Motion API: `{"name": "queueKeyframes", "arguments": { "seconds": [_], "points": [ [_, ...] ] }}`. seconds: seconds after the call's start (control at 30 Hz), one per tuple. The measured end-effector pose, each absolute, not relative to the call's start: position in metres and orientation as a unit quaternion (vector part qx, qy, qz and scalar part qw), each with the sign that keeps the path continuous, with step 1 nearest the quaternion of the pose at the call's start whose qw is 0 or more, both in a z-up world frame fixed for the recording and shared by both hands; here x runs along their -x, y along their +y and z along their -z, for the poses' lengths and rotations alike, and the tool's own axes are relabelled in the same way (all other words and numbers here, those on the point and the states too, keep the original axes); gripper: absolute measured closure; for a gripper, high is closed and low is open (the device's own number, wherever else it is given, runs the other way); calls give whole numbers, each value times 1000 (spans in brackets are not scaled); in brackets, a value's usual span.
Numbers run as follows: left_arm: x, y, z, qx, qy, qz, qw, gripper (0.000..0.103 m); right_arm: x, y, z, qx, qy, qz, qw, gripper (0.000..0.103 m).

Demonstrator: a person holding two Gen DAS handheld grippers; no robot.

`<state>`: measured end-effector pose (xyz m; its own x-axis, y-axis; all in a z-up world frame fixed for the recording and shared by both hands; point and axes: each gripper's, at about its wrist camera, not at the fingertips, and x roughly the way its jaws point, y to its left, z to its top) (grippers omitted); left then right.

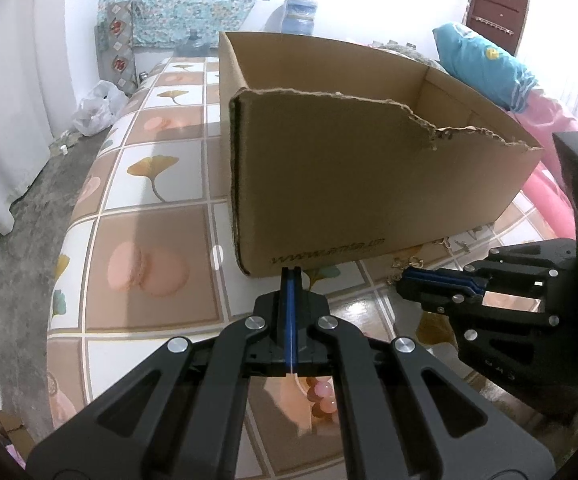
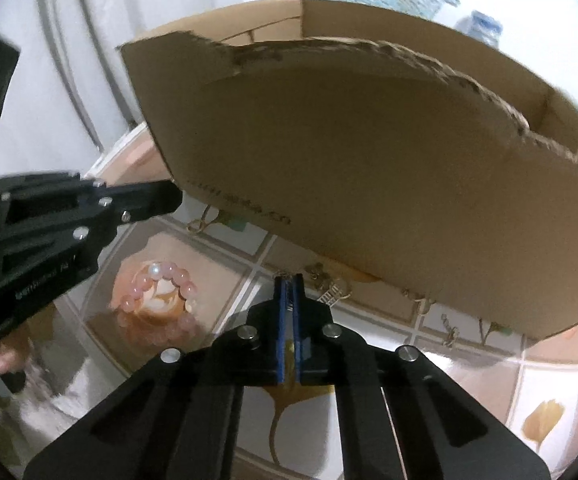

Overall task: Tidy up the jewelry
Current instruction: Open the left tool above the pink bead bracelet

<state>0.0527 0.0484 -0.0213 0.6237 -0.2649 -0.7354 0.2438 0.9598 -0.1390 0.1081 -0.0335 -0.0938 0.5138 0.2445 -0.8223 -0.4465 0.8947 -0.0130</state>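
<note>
My right claw (image 2: pixel 287 280) has its pads pressed together on what looks like a small gold piece (image 2: pixel 289 346) glinting between them, though I cannot make out what it is. My left claw (image 1: pixel 290 274) is closed with nothing in it, its tip just short of the box (image 1: pixel 369 184). I judge this the pick-up step: lift the piece over the torn front wall and let it go inside the box. More gold pieces (image 2: pixel 331 294) lie along the foot of the box on the bed cover (image 1: pixel 145 160). Only the right view shows the pink bracelet (image 2: pixel 161 304) whole; the left view hides most of it but shows the box is open-topped.
</note>
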Motion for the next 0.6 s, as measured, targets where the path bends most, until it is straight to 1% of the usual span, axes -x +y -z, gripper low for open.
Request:
{"name": "queueKeyframes", "arguments": {
  "seconds": [0.27, 0.37, 0.47, 0.6],
  "points": [
    [-49, 45, 27, -2, 428, 138, 893, 103, -101, -48, 92, 101, 463, -194, 859, 100],
    [-49, 45, 27, 5, 435, 146, 889, 98, -102, -56, 93, 81, 472, -189, 857, 100],
    [-50, 43, 27, 11, 446, 157, 881, 98, -105, -61, 96, 58, 477, -191, 856, 100],
    [-57, 43, 34, 30, 468, 163, 868, 98, -105, -60, 98, 57, 470, -195, 859, 100]
  ]
}}
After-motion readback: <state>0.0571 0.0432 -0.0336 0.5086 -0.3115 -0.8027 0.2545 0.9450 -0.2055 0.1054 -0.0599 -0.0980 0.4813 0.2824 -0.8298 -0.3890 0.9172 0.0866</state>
